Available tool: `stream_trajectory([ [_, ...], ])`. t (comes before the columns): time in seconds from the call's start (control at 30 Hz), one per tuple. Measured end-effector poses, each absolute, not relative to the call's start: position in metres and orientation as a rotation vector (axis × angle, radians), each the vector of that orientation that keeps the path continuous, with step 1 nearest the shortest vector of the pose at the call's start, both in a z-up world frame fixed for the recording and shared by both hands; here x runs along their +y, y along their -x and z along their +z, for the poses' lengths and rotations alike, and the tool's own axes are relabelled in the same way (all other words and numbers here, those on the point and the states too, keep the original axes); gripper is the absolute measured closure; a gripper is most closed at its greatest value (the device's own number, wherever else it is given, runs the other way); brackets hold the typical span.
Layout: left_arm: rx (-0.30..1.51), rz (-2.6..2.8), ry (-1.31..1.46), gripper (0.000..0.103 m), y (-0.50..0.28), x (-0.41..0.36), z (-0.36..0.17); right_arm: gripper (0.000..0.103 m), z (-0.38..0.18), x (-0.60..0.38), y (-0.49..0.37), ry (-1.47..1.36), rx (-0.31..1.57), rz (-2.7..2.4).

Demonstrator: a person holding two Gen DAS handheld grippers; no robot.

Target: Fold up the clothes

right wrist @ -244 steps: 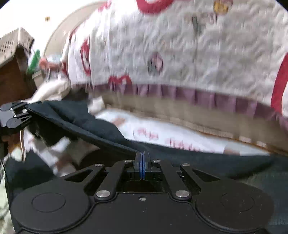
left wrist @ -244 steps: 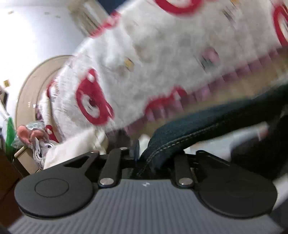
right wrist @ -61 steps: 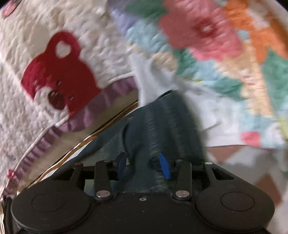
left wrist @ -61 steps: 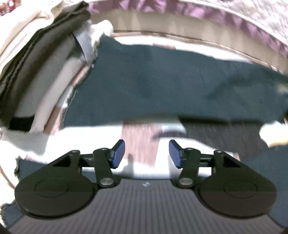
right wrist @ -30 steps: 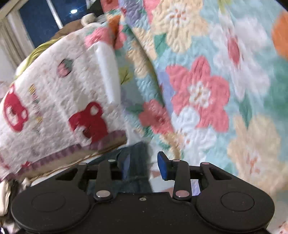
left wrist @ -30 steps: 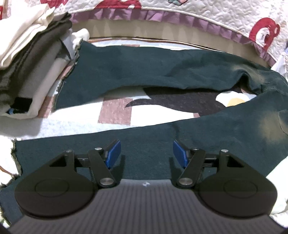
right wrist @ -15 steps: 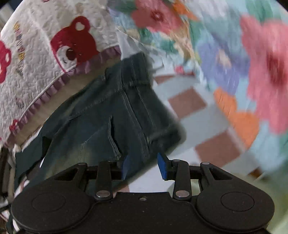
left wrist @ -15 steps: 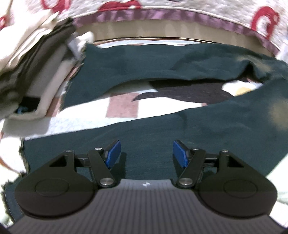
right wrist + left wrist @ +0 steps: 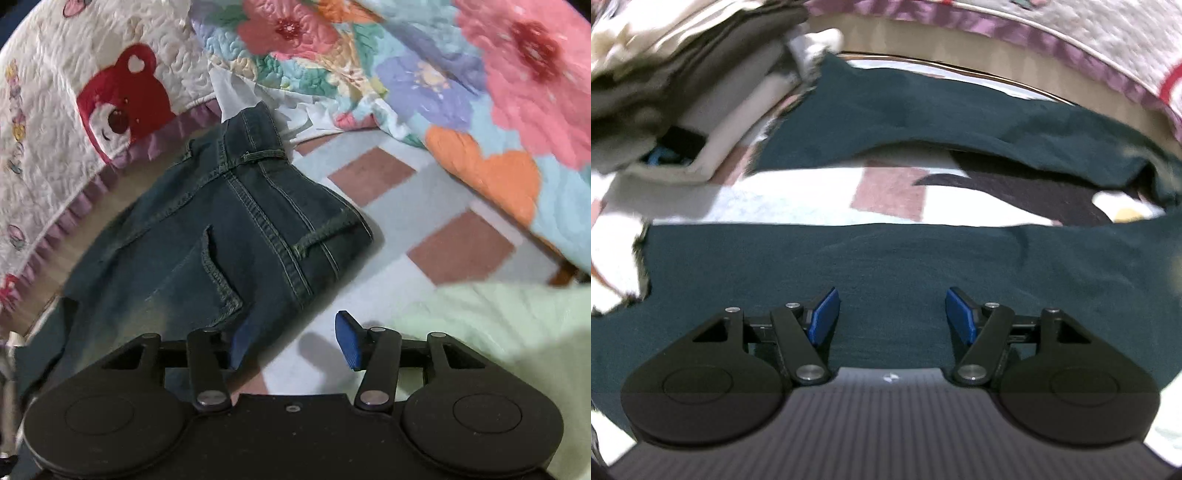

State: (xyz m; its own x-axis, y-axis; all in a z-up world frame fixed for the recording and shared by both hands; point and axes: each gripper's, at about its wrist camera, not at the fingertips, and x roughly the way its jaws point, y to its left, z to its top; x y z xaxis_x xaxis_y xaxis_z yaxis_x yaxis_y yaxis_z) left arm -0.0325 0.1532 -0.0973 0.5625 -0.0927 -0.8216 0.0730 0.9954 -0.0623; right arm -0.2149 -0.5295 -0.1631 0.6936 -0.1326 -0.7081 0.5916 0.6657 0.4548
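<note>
Dark blue jeans lie spread on a checked bed sheet. In the left wrist view the near leg (image 9: 886, 258) runs across under my left gripper (image 9: 890, 310), which hangs open just above it with nothing between its pads. The far leg (image 9: 923, 122) lies behind. In the right wrist view the waistband and pocket end of the jeans (image 9: 229, 221) rests flat on the sheet. My right gripper (image 9: 291, 336) sits at its near edge with the jaws opening. Its left pad is over the denim's edge, and only sheet shows between the pads.
A pile of folded clothes (image 9: 683, 85) stands at the left by the leg ends. A white quilt with red bears (image 9: 92, 103) rises behind the jeans, a floral quilt (image 9: 461, 74) to the right. A pale green cloth (image 9: 498, 325) lies at the near right.
My right gripper came down with the jeans' waist, laid it on the sheet and widened its jaws off it. My left gripper sank closer to the near leg, still open.
</note>
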Motion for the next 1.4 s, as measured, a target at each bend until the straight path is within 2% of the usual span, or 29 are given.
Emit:
stream_trajectory([
  [0.1, 0.965, -0.082, 0.045, 0.039, 0.034, 0.162, -0.099, 0.046, -0.173, -0.537, 0.207, -0.811, 0.646, -0.501],
  [0.33, 0.966, -0.047, 0.077, 0.039, 0.027, 0.179, -0.096, 0.044, -0.176, -0.518, 0.169, -0.686, 0.597, -0.558],
  [0.37, 0.967, -0.049, 0.081, 0.039, 0.028, 0.179, -0.096, 0.061, -0.176, -0.521, 0.166, -0.697, 0.582, -0.546],
  [0.4, 0.97, -0.052, 0.079, 0.039, 0.028, 0.178, -0.096, 0.091, -0.17, -0.523, 0.167, -0.682, 0.551, -0.536],
  [0.47, 0.97, -0.056, 0.065, 0.039, 0.029, 0.175, -0.094, 0.092, -0.152, -0.526, 0.17, -0.636, 0.483, -0.518],
  [0.6, 0.943, -0.068, 0.03, 0.039, 0.032, 0.17, -0.084, 0.095, -0.063, -0.499, 0.2, -0.381, 0.303, -0.563],
  [0.67, 0.946, -0.08, 0.036, 0.039, 0.033, 0.169, -0.082, 0.096, -0.036, -0.487, 0.221, -0.253, 0.273, -0.656],
  [0.7, 0.956, -0.088, 0.042, 0.039, 0.033, 0.168, -0.083, 0.095, -0.04, -0.494, 0.227, -0.28, 0.311, -0.689],
  [0.9, 1.044, -0.068, 0.009, 0.039, 0.031, 0.165, -0.104, 0.092, -0.134, -0.543, 0.235, -0.52, 0.656, -0.745],
  [1.07, 1.033, -0.028, 0.033, 0.039, 0.036, 0.173, -0.1, 0.091, -0.15, -0.545, 0.235, -0.553, 0.684, -0.774],
  [1.13, 1.036, 0.001, 0.044, 0.039, 0.036, 0.178, -0.101, 0.088, -0.146, -0.547, 0.236, -0.553, 0.691, -0.786],
  [1.2, 1.035, 0.017, 0.035, 0.039, 0.036, 0.179, -0.102, 0.079, -0.14, -0.545, 0.239, -0.545, 0.7, -0.807],
  [1.27, 1.031, 0.026, 0.015, 0.039, 0.037, 0.177, -0.103, 0.076, -0.126, -0.533, 0.242, -0.494, 0.692, -0.805],
  [1.4, 1.021, 0.043, -0.015, 0.038, 0.037, 0.174, -0.105, 0.074, -0.082, -0.493, 0.242, -0.304, 0.634, -0.7],
])
